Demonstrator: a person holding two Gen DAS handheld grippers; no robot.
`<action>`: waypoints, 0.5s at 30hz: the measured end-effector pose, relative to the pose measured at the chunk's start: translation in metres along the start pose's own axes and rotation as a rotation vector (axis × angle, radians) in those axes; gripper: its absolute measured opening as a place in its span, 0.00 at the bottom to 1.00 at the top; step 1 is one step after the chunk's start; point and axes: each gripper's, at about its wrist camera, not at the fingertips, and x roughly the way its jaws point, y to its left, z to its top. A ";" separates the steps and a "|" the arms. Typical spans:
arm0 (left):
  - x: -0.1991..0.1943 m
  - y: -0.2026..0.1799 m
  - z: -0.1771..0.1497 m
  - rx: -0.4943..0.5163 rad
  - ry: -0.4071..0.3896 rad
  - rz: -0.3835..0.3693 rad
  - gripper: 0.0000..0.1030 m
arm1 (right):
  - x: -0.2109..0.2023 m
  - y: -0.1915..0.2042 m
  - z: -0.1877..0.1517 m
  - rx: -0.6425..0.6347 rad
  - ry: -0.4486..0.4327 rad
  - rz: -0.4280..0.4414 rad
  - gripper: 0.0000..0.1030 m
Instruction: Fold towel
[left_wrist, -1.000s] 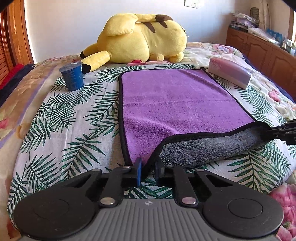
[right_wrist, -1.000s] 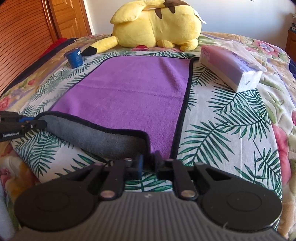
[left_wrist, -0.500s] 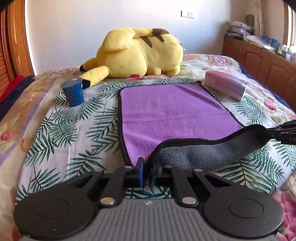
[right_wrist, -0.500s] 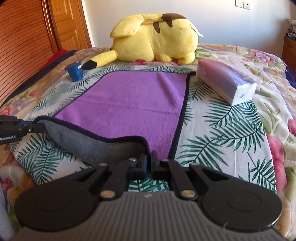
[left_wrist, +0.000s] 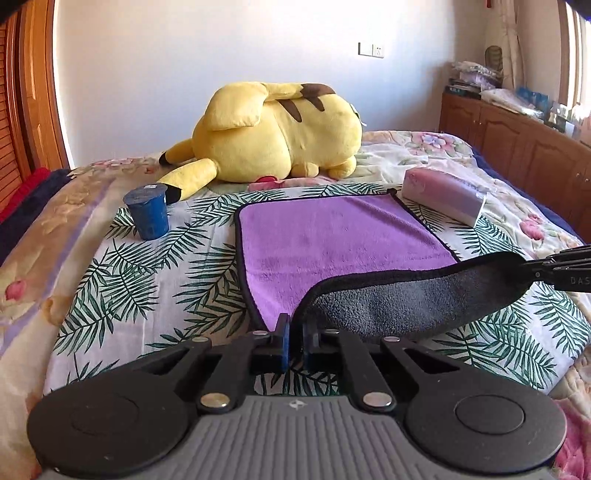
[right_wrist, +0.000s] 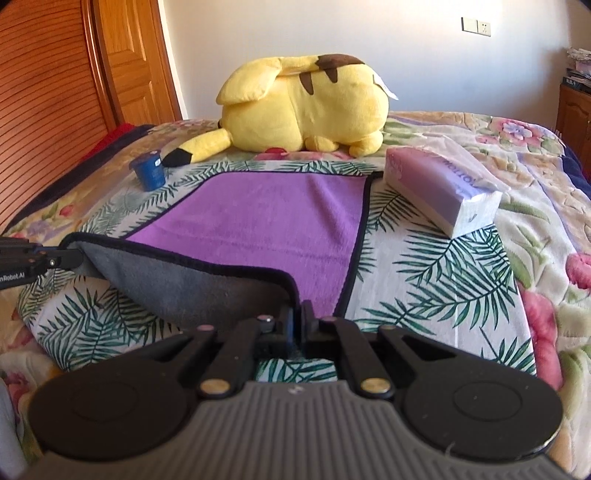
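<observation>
A purple towel (left_wrist: 332, 236) with a black hem and grey underside lies on the palm-leaf bedspread; it also shows in the right wrist view (right_wrist: 266, 218). My left gripper (left_wrist: 294, 332) is shut on its near left corner. My right gripper (right_wrist: 298, 325) is shut on its near right corner. The near edge is lifted off the bed and its grey underside (left_wrist: 406, 302) sags between the two grippers. The right gripper shows at the right edge of the left wrist view (left_wrist: 554, 269); the left gripper shows at the left edge of the right wrist view (right_wrist: 40, 258).
A yellow plush toy (left_wrist: 273, 136) lies past the towel's far edge. A blue cup (left_wrist: 147, 212) stands to the far left of the towel. A tissue pack (left_wrist: 443, 195) lies by the far right corner. Wooden cabinets (left_wrist: 517, 136) stand at the right, a wooden door (right_wrist: 129, 62) at the left.
Both grippers have risen with the towel's near corners, so the near edge hangs higher off the bed and more of the grey underside shows.
</observation>
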 end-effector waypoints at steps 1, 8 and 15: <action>0.000 0.001 0.001 -0.001 -0.001 0.000 0.00 | 0.000 0.000 0.001 -0.002 -0.003 0.001 0.04; 0.003 0.003 0.007 0.004 -0.017 0.012 0.00 | -0.002 0.002 0.005 -0.020 -0.028 -0.001 0.04; 0.006 0.004 0.011 0.014 -0.025 0.008 0.00 | 0.002 0.003 0.007 -0.031 -0.037 0.000 0.04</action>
